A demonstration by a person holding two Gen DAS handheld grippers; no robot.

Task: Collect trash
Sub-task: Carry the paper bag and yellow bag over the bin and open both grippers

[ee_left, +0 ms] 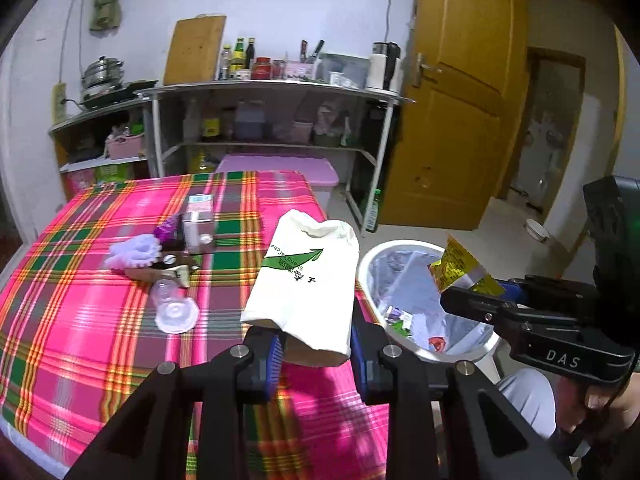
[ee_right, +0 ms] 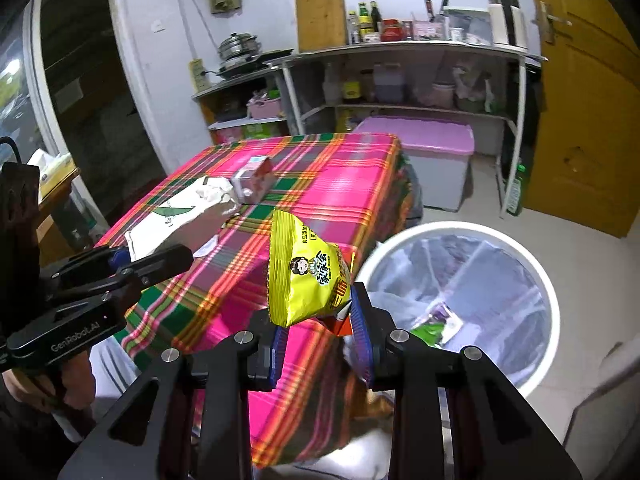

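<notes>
The left gripper [ee_left: 316,354] is clamping its jaws on the lower end of a white paper bag [ee_left: 306,280] printed with a green arrow, holding it up above the right edge of the plaid tabletop [ee_left: 100,320]. The right gripper [ee_right: 320,350] is pinching a yellow snack packet [ee_right: 306,274] by its bottom corner, jaws nearly closed on it, lifting it just beside the tabletop's corner and near the white trash bin [ee_right: 554,320]. The bin, lined with clear plastic and already containing wrappers, is standing on the floor beside the tabletop. A small carton [ee_left: 198,226], a clear plastic cup [ee_left: 174,306] lying on its side and other scraps are sitting on the tabletop.
</notes>
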